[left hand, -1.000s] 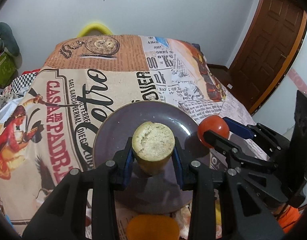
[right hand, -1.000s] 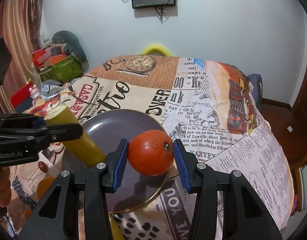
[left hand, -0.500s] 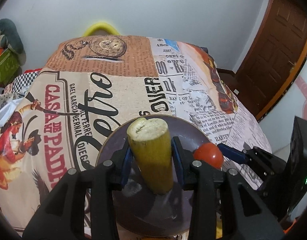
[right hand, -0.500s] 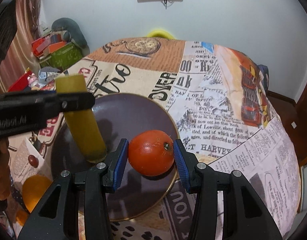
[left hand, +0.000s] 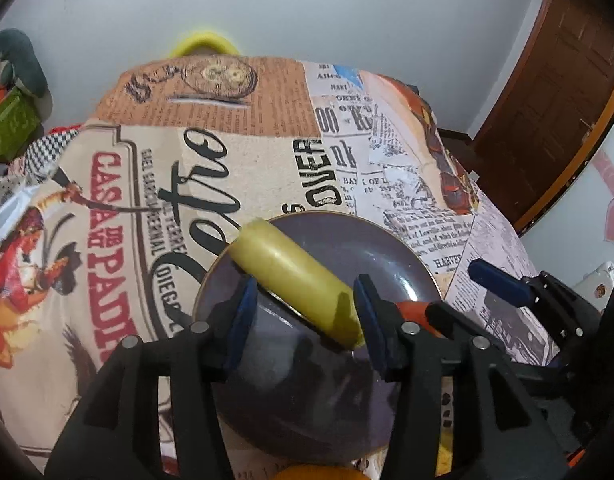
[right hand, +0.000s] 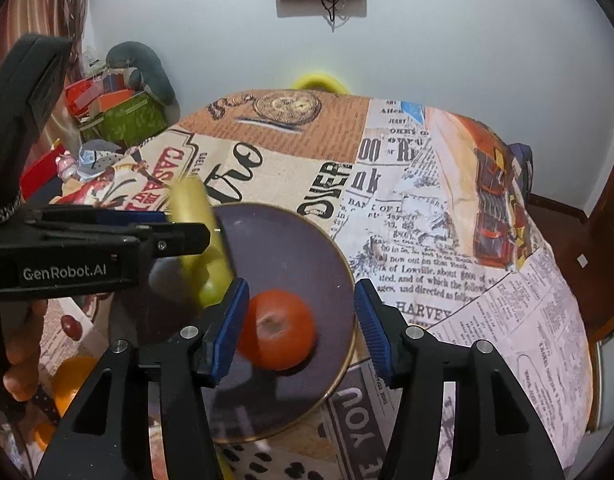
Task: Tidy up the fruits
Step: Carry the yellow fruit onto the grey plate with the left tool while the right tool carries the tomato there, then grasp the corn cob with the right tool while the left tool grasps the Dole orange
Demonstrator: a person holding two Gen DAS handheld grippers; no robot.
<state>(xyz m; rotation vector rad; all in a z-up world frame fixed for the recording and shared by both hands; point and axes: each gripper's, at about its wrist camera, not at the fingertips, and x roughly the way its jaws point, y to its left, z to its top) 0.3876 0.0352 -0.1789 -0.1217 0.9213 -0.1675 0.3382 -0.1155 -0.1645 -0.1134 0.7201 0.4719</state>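
Observation:
A dark purple plate (left hand: 391, 252) (right hand: 299, 248) lies on a newspaper-print tablecloth. My left gripper (left hand: 303, 312) is open; a yellow-green banana piece (left hand: 291, 276) leans tilted between its jaws, its lower end on the plate. It looks blurred in the right wrist view (right hand: 199, 236). My right gripper (right hand: 299, 320) is open around a red tomato (right hand: 277, 336) that rests on the plate, blurred, close to the left pad and apart from the right one. A sliver of the tomato (left hand: 413, 310) shows in the left wrist view.
An orange fruit (right hand: 69, 380) and a small dark red fruit (right hand: 71, 326) lie on the cloth left of the plate. Boxes and clutter (right hand: 119, 112) stand beyond the table's left edge. A wooden door (left hand: 555, 92) is at right.
Both grippers have opened. The banana piece was let go and tips over on the plate. The tomato was let go and dropped onto the plate.

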